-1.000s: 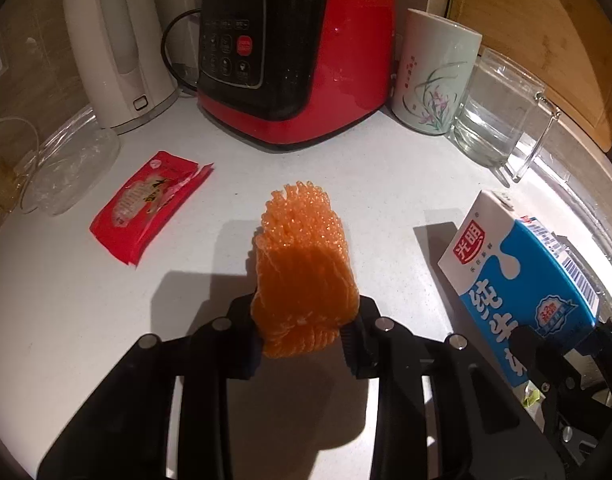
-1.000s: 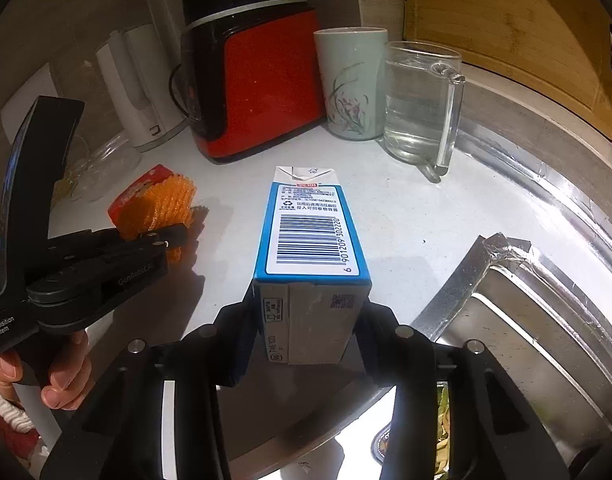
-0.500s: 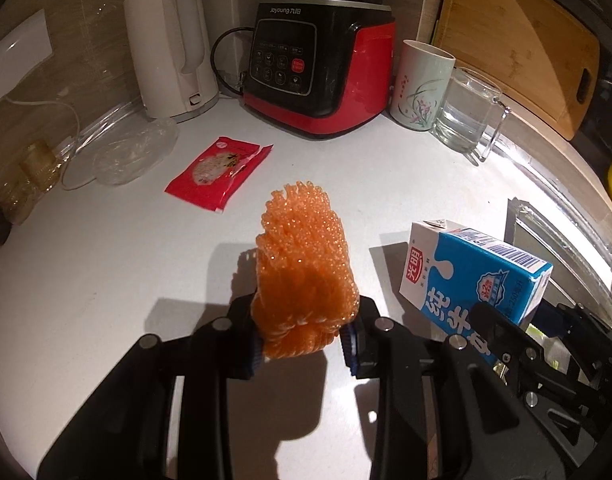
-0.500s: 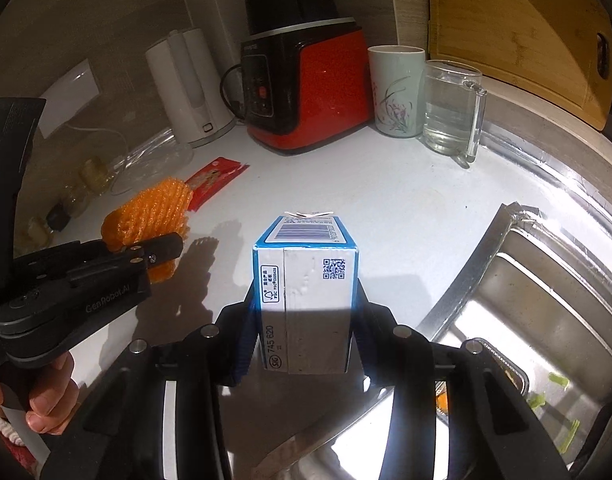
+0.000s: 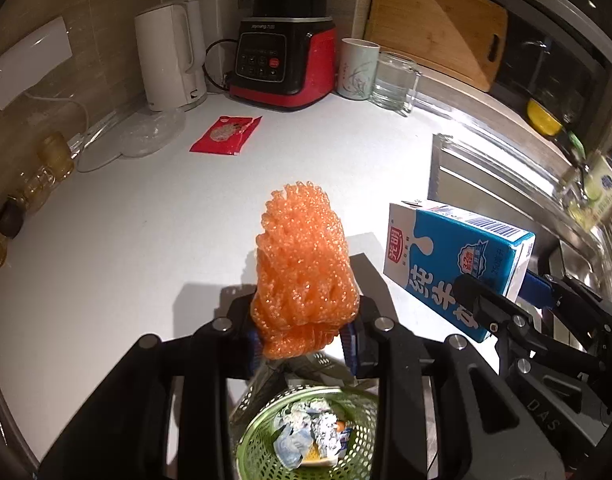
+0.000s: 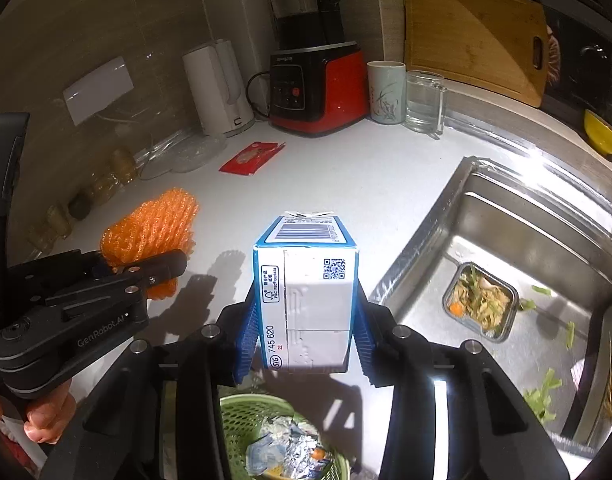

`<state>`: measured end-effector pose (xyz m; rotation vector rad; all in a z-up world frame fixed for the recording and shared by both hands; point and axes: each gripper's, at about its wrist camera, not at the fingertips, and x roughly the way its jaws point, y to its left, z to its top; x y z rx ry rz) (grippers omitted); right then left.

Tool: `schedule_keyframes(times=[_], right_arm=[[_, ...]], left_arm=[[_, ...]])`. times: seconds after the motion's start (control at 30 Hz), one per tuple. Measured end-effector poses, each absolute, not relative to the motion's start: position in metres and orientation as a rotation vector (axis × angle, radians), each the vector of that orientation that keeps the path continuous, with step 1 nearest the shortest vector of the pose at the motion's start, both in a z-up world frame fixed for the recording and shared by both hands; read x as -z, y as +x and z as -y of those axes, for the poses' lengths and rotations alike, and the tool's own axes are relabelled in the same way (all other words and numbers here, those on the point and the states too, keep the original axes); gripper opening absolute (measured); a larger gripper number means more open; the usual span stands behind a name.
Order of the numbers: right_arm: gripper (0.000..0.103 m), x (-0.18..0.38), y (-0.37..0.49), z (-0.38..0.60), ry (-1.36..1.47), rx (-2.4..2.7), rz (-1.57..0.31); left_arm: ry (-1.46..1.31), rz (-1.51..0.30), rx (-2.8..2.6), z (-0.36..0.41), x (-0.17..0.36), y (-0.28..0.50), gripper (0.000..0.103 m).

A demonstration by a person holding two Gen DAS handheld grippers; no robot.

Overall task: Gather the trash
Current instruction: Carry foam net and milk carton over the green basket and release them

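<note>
As both loads hang above the green bin (image 5: pixel 262 432) (directly below), the left hand-held gripper (image 5: pixel 304 344) clamps orange foam netting (image 5: pixel 304 276); the right hand-held gripper (image 6: pixel 304 332) clamps the milk carton (image 6: pixel 306 292).

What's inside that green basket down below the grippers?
The green basket holds crumpled trash: silvery foil and pale wrappers, with a bit of orange showing. Its bottom and anything deeper are covered by that pile, and the gripper arms hide part of its rim.
</note>
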<state>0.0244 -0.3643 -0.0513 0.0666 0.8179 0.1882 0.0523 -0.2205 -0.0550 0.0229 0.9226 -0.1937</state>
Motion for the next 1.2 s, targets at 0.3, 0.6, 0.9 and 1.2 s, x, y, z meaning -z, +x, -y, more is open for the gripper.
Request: schedule_keyframes(times=[0.3,0.6,0.9,1.2], right_arm=[[0.042,0.053,-0.105,0.332,0.111,-0.082,-0.816],[0.042,0.084,-0.174,0.312,0.151,-0.036,-0.890],[0.042,0.090,-0.198,0.307,0.149,-0.012,-0.904],[0.042,0.097,-0.200,0.312,0.167,0.006,-0.930]], left_arm=[[0.098,-0.966,0.366,0.199,0.069,-0.056,0.031],[0.147,-0.996,0.446,0.195,0.091,-0.111,0.031],[0.150,-1.032,0.484,0.195,0.105,-0.126,0.033],[0.146,-1.115,0.477,0.195,0.126,-0.129,0.075]])
